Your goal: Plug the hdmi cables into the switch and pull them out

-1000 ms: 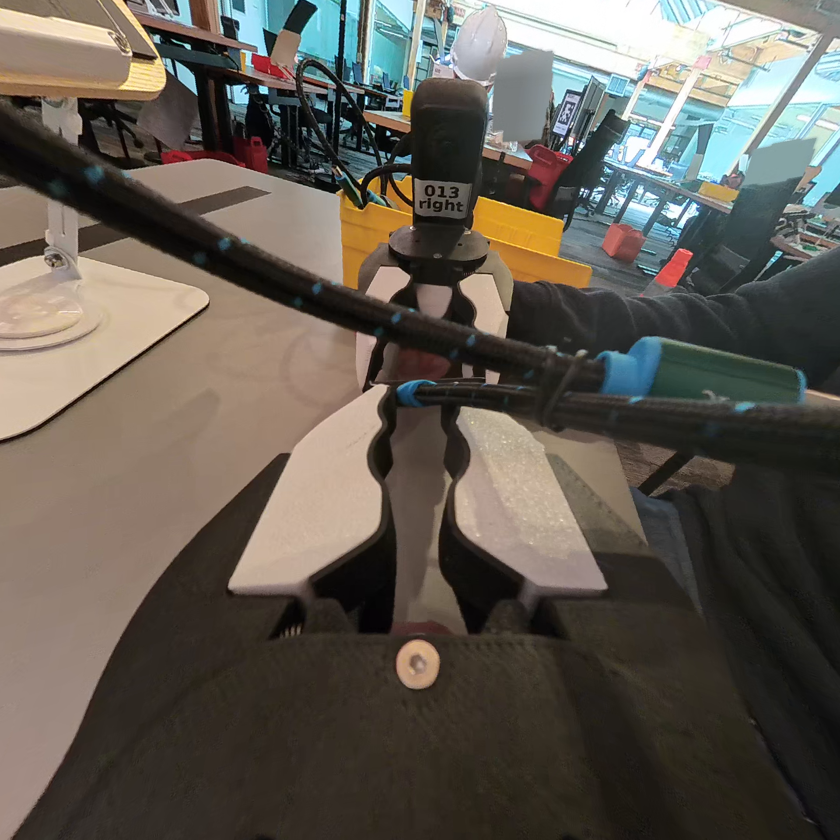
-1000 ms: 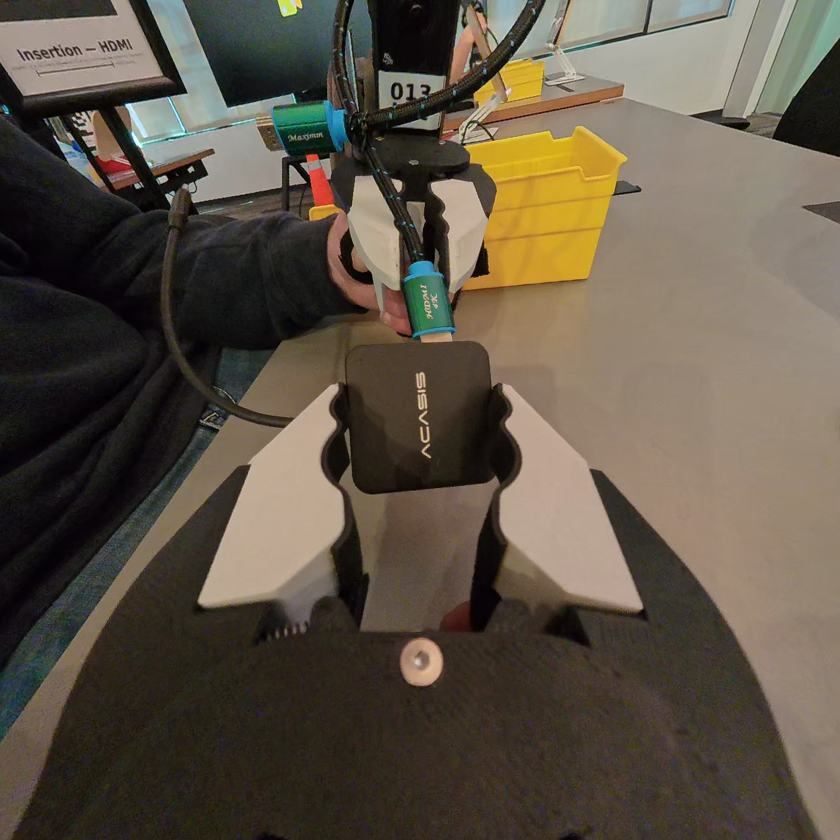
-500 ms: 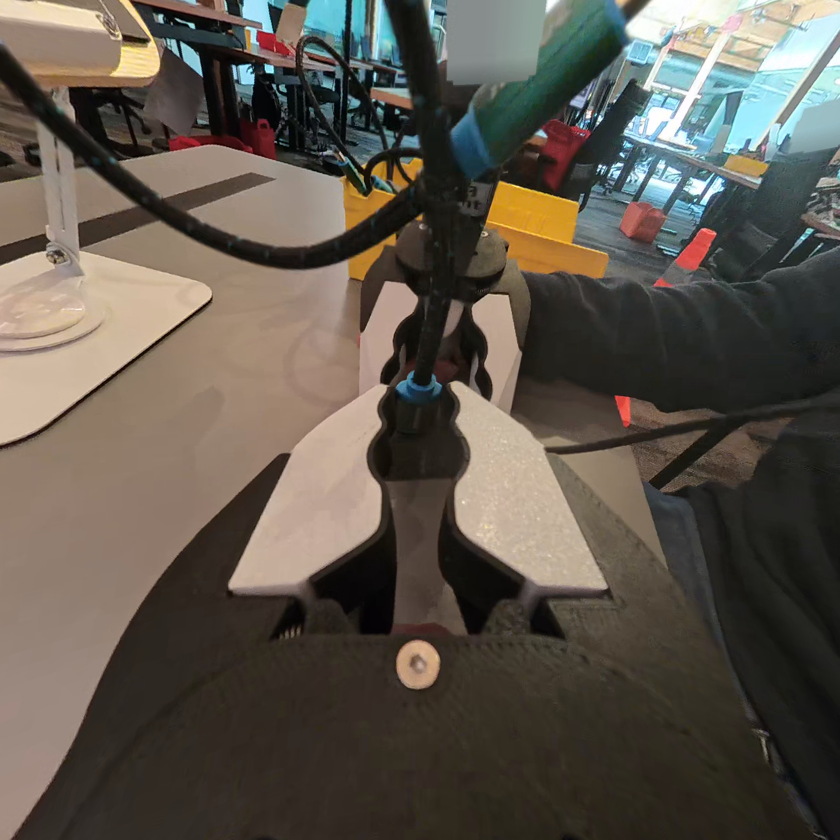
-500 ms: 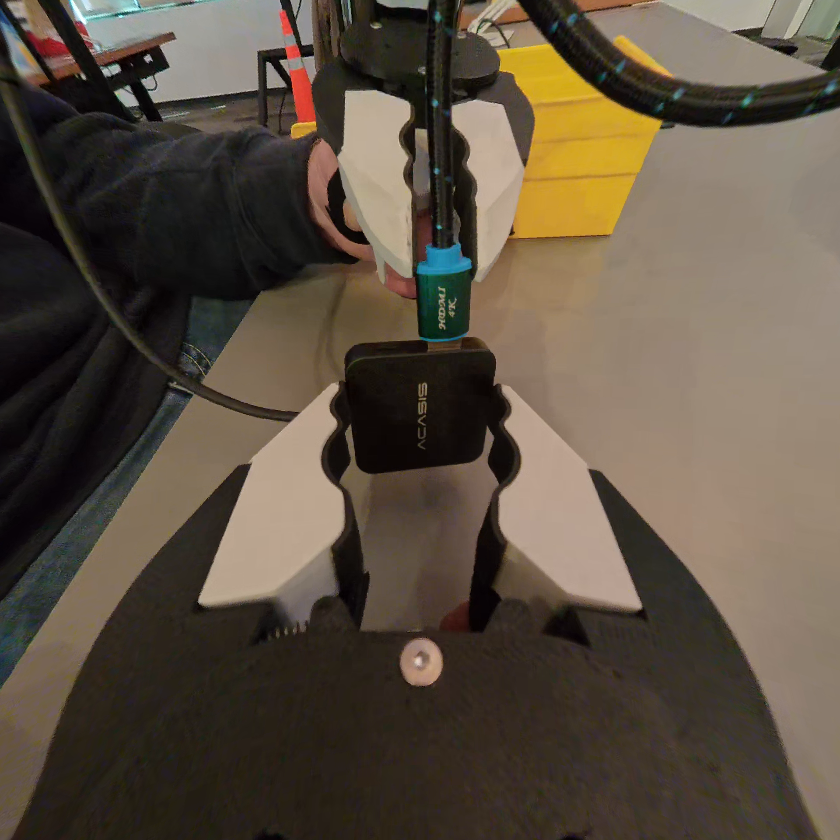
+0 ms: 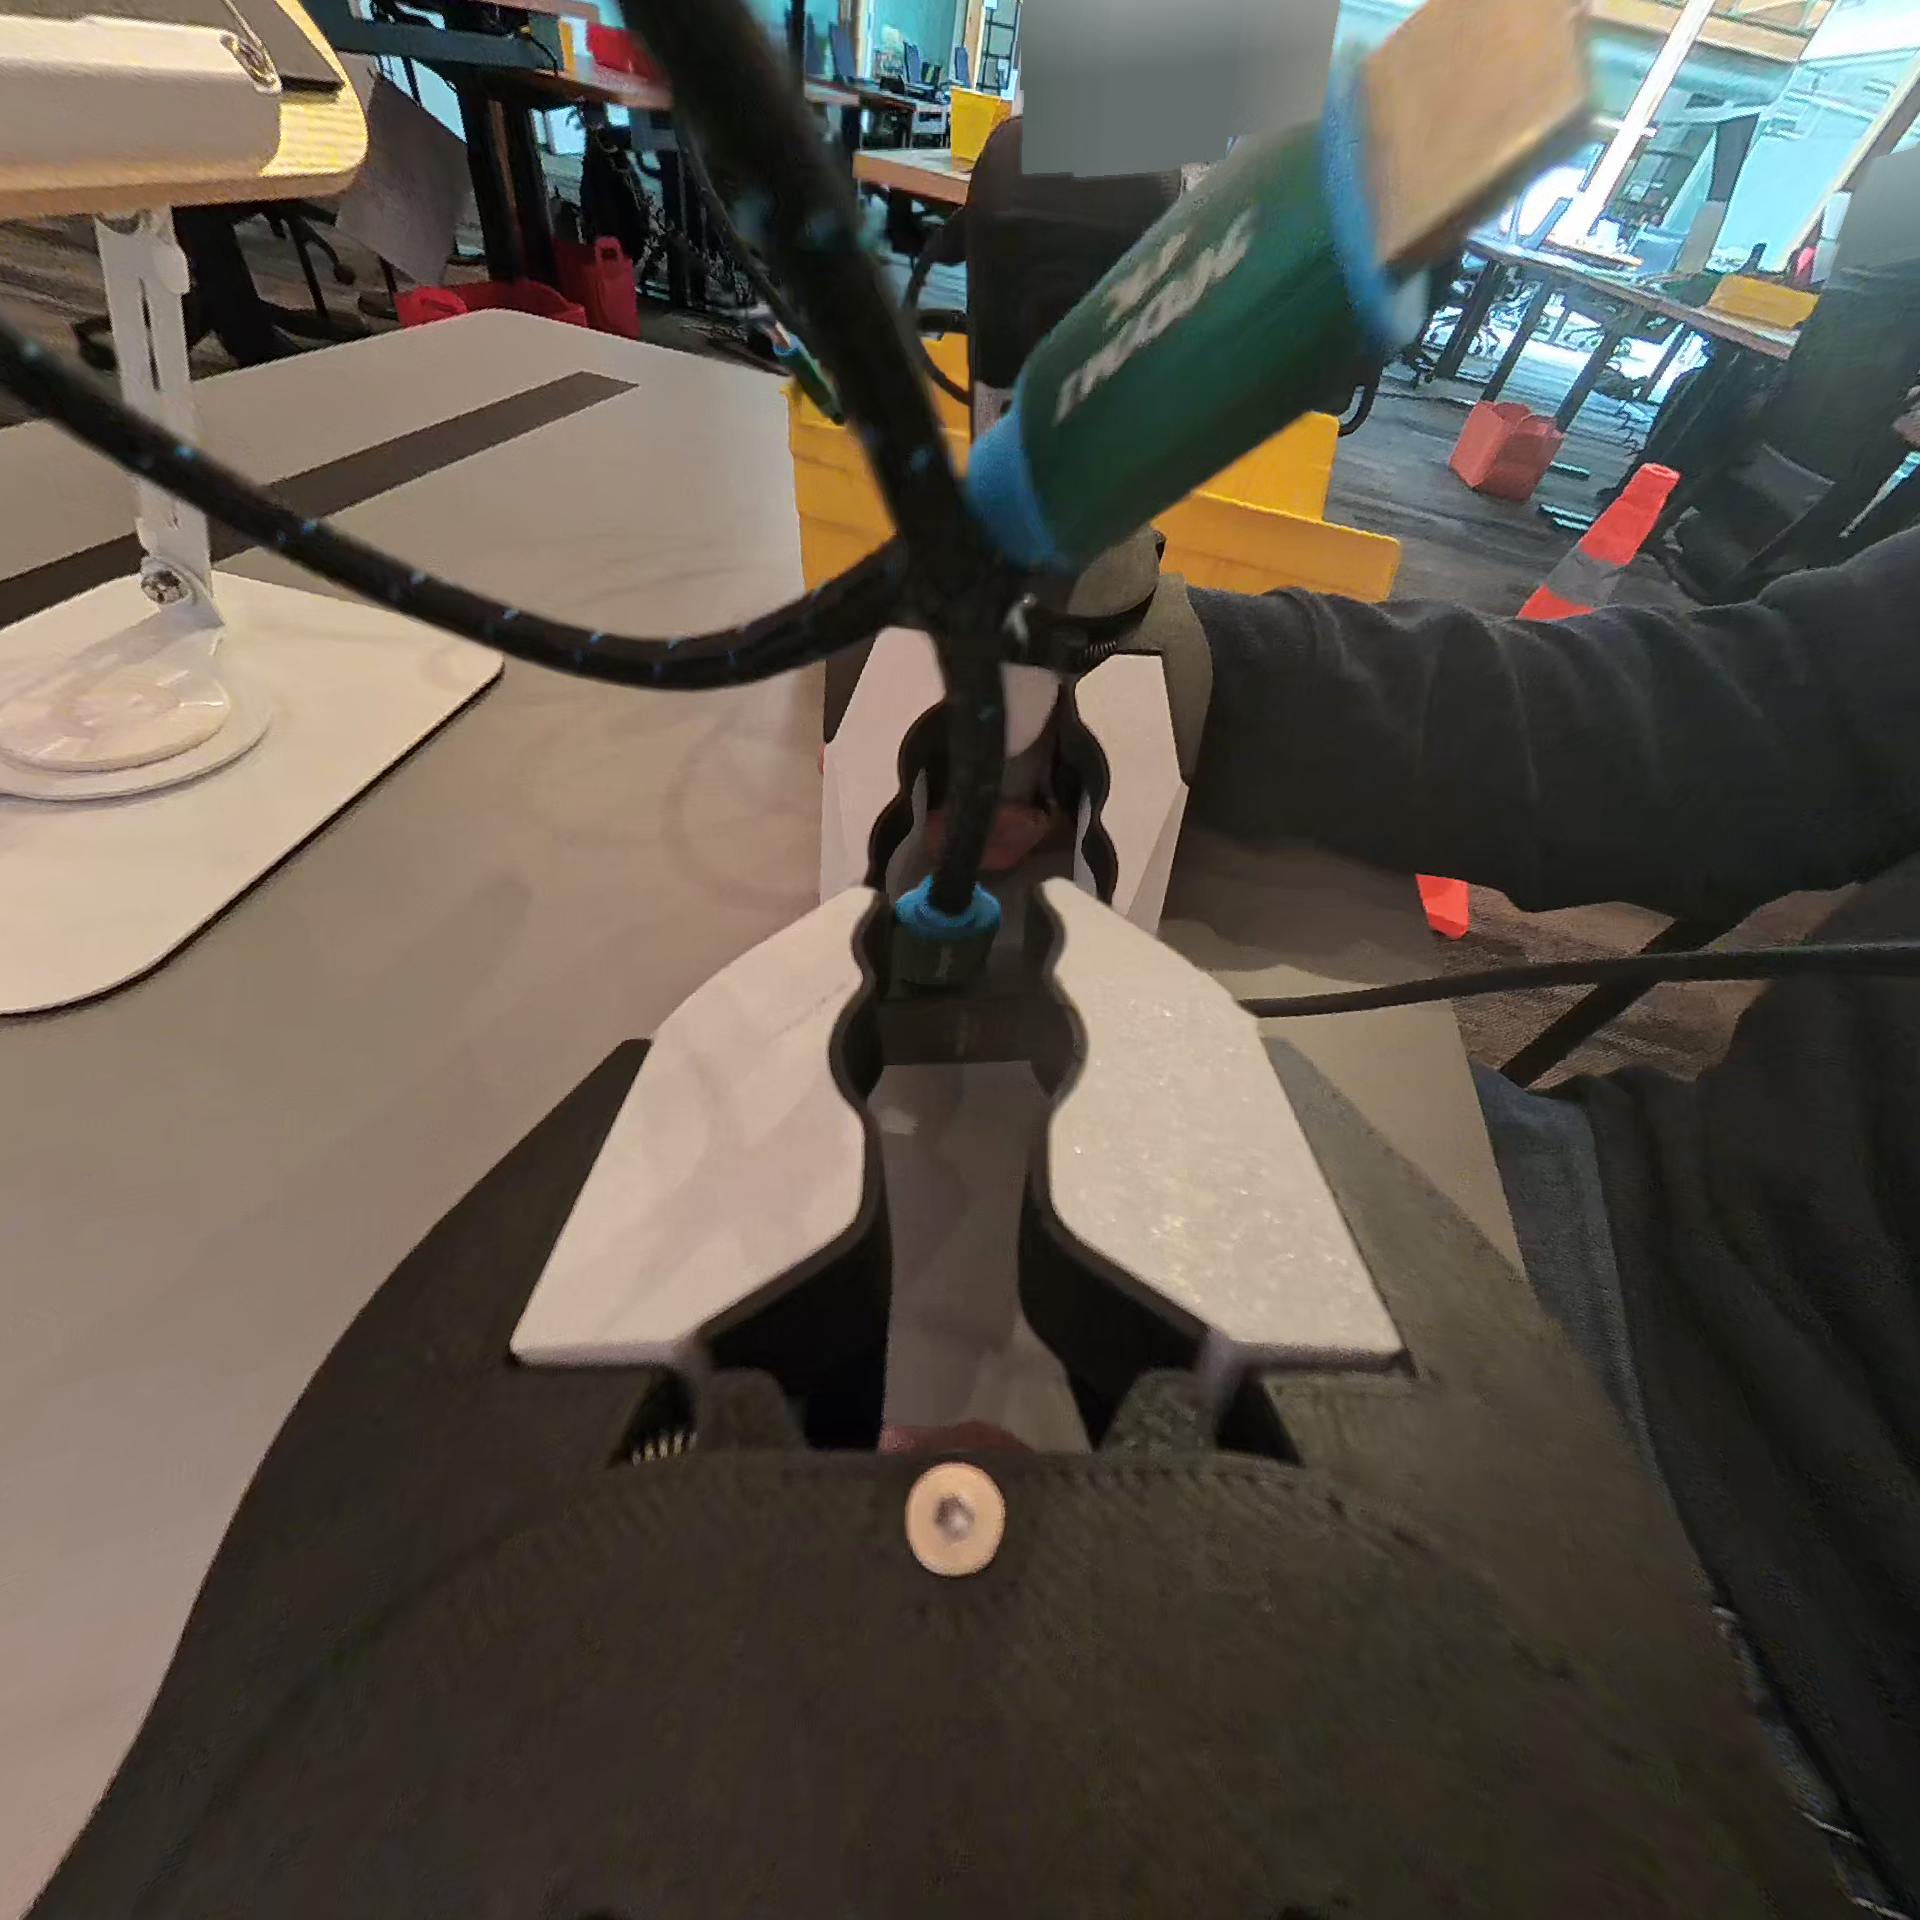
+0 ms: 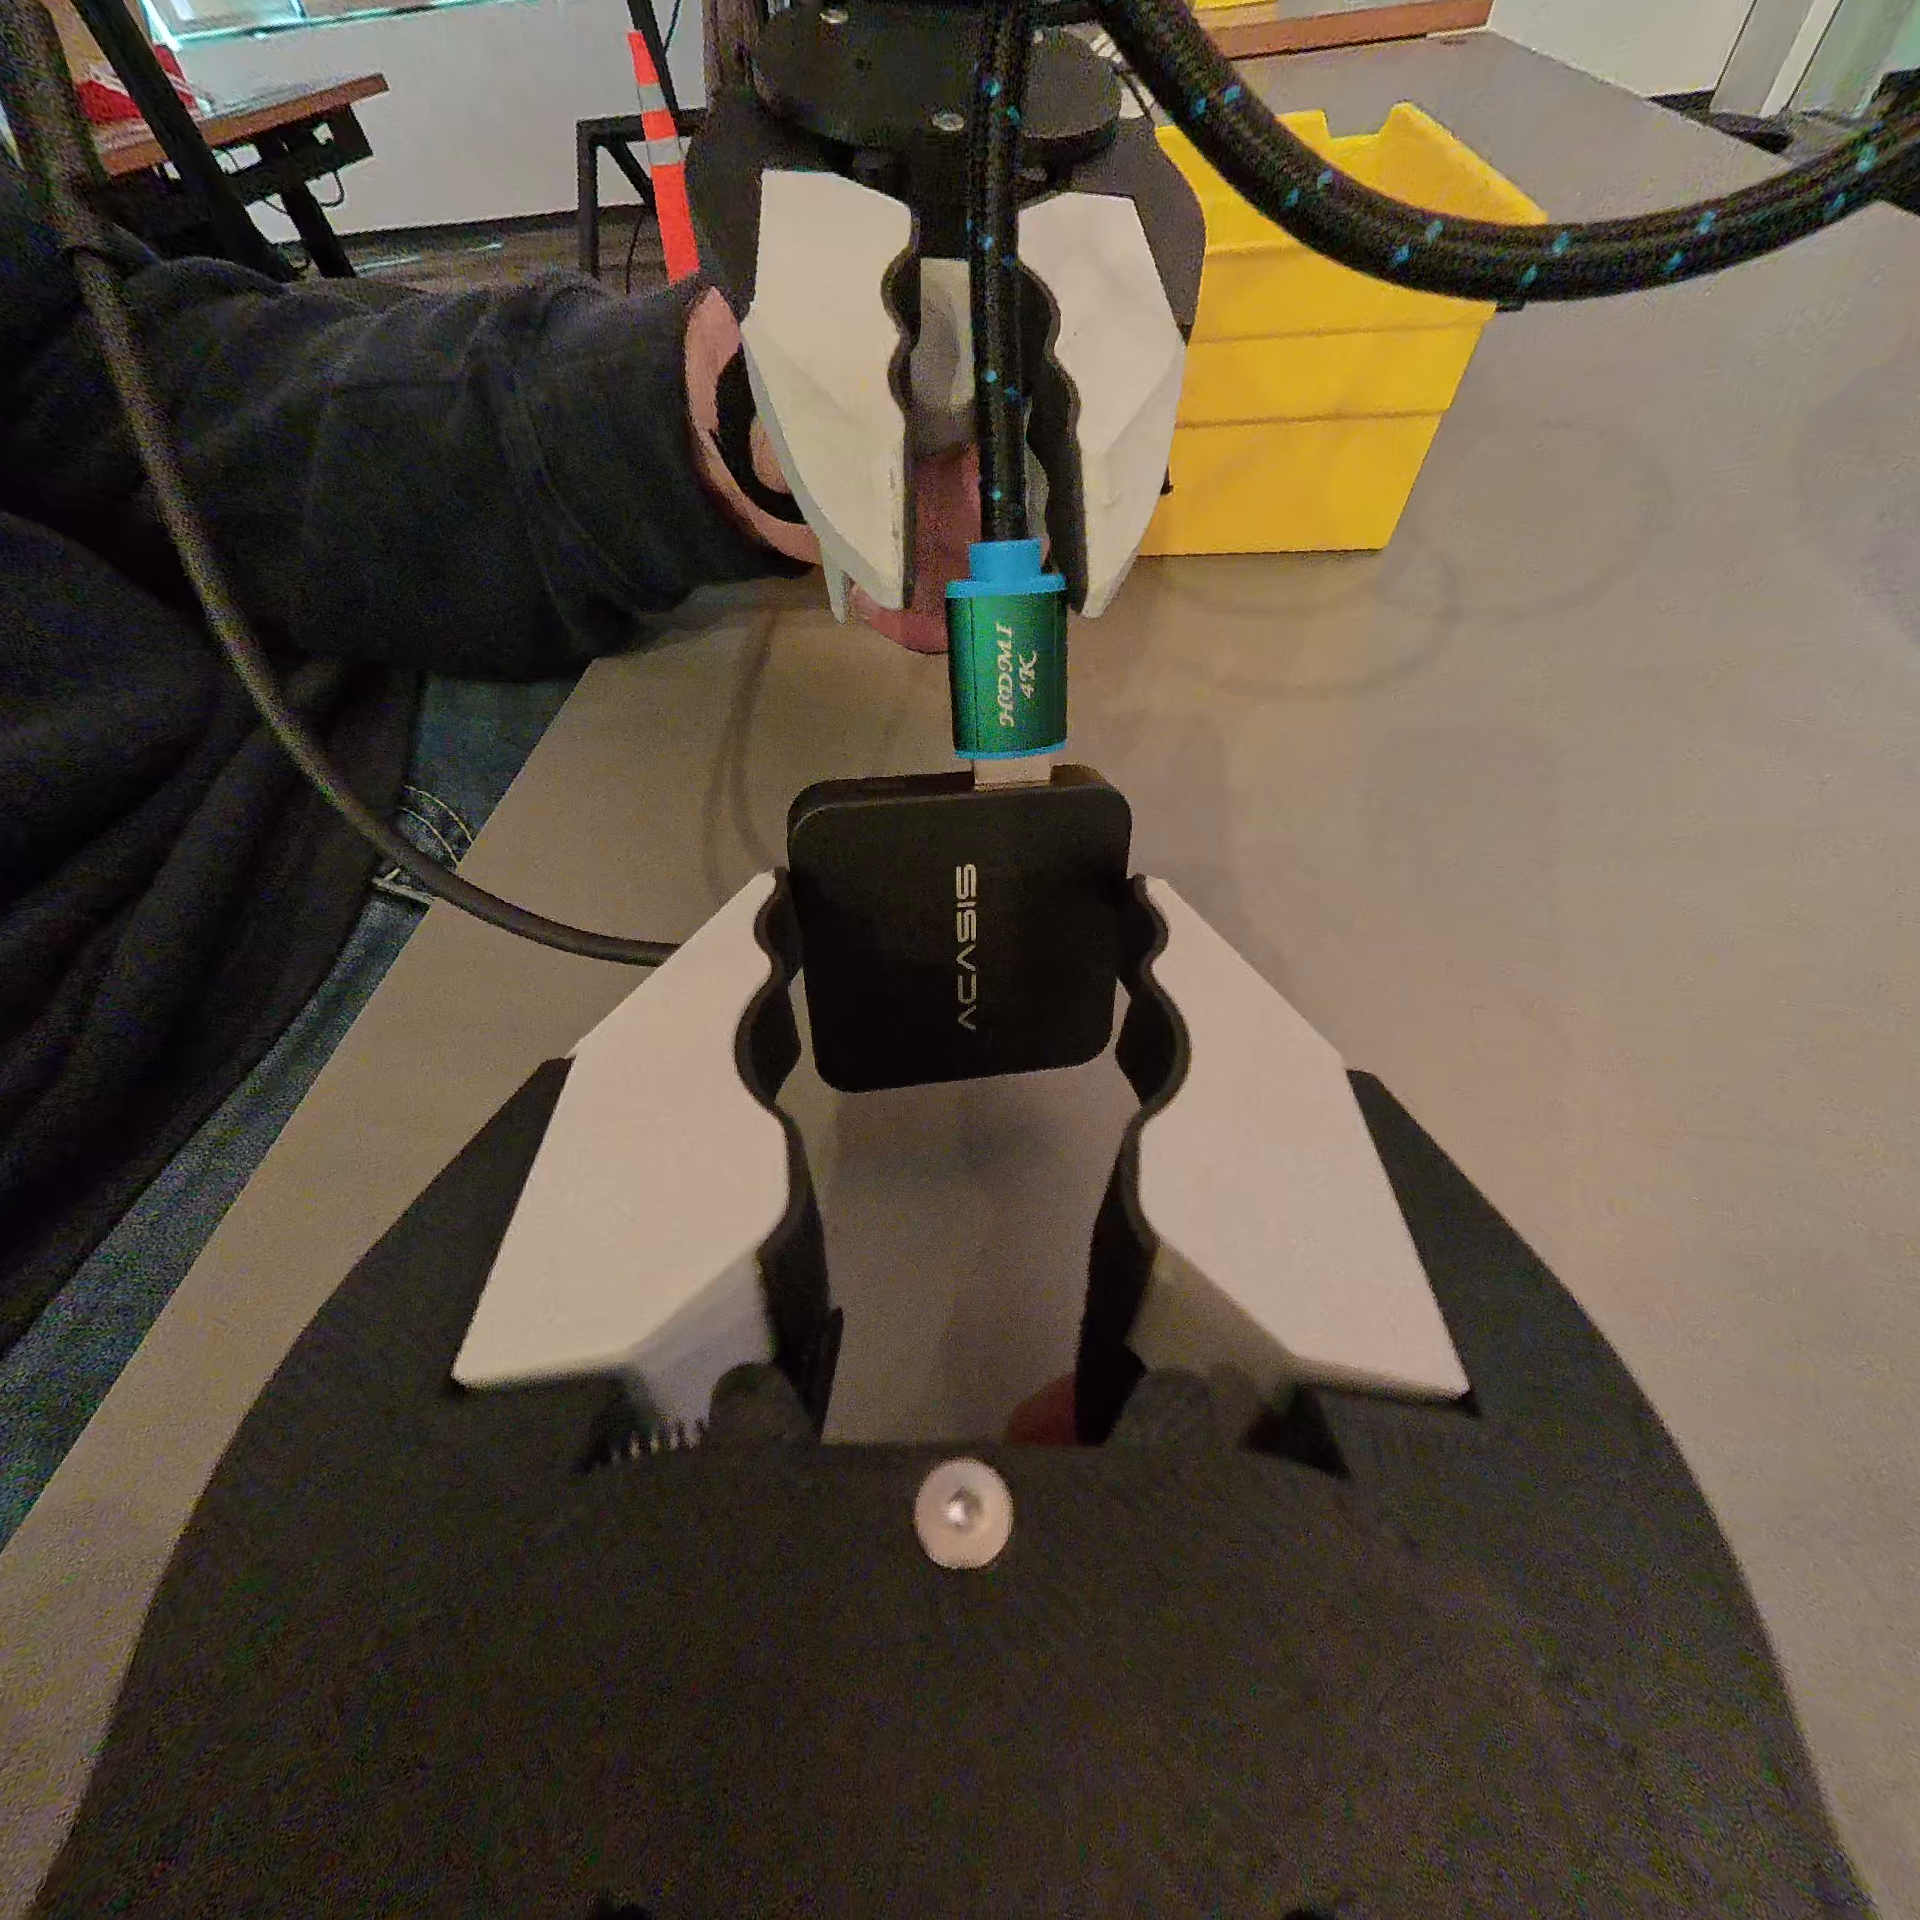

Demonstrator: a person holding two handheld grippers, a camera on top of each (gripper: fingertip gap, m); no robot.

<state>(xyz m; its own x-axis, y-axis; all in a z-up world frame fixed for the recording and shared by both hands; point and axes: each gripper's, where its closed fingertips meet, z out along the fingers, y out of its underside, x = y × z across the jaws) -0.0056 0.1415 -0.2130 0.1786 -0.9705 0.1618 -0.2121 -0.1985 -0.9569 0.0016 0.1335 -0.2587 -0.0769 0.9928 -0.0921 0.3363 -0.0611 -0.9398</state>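
1. Right gripper clamped on the black switch, held just above the grey table, port edge facing away.
2. Left gripper opposite, jaws narrow around the green HDMI plug at its blue collar; whether pinching or just released, cannot tell.
3. Plug's long axis in line with the switch's port, metal tip entering its far edge; seating depth unclear.
4. Second green plug dangling loose on the braided cable.

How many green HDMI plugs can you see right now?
2. One green plug sits at the black switch, its metal tip entering a port. The other green plug hangs loose in the air, close to the left camera. More may be hidden.
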